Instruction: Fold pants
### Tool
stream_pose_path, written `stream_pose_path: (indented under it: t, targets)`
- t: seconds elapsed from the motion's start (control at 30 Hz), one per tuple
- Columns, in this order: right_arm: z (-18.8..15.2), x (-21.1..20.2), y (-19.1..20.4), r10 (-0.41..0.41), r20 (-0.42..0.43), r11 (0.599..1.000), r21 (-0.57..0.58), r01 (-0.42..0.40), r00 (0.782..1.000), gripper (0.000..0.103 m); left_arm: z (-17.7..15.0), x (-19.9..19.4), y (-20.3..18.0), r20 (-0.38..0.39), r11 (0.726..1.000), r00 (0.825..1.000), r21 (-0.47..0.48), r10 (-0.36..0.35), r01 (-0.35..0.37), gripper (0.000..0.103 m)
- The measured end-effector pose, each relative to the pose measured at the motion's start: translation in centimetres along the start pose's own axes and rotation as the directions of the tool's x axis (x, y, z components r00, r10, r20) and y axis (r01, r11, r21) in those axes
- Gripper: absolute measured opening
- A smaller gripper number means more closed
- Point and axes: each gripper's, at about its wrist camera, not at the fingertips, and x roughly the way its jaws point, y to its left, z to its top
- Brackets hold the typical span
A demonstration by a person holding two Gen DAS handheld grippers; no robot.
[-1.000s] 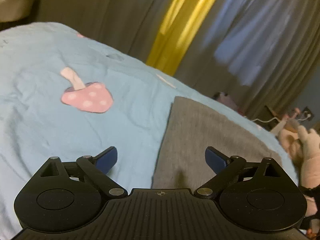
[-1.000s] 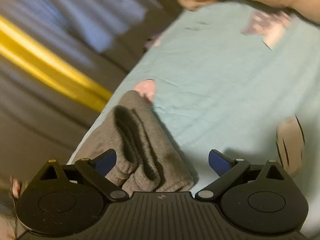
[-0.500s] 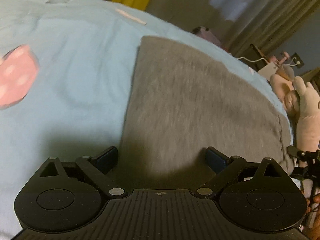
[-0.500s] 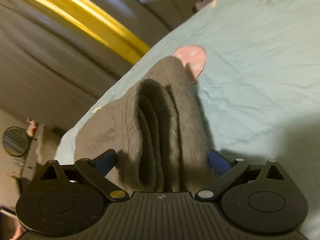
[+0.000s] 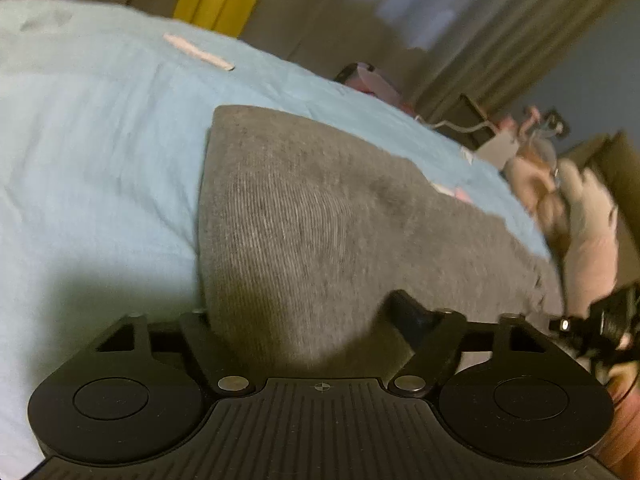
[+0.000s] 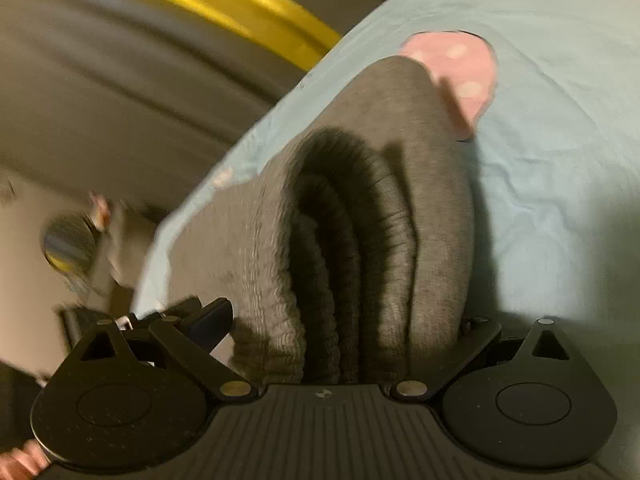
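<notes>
While our left gripper (image 5: 304, 312) has been narrowing its jaws on the edge of the grey pants (image 5: 320, 220) at lower centre, cloth between them, our right gripper (image 6: 344, 328) straddles the bunched waistband (image 6: 360, 240), jaws wide. We should bite every layer. Nearby lies a pink plush toy (image 5: 580, 232), right edge.

Grey pants (image 5: 304, 216) hide one finger of each tongs; background clutter (image 5: 560, 184) blurred.
</notes>
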Motion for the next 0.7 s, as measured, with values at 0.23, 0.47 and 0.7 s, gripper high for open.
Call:
stream_pose_path:
  t: [0.23, 0.47, 0.7]
  targets:
    - [-1.1, -0.5, 3.9, -0.129, 0.072, 0.987, -0.086, 0.135, 0.989, 0.069, 0.6, -0.7, -1.9, 0.014, 1.0, 1.0, 0.019, 0.014, -0.015, 0.027]
    - [-0.2, -2.3, 6.1, -0.059, 0.163, 0.995, -0.07, 0.071, 0.985, 0.062, 2.2, -3.6, -3.7, 0.105, 0.999, 0.994, 0.042, -0.015, 0.011, 0.023]
    - [2.8, -2.5, 8.8, 0.006, 0.248, 0.995, -0.1, 0.019, 0.969, 0.068, 6.4, -7.0, -3.9, 0.244, 1.0, 0.97, -0.013, 0.003, 0.001, 0.037]
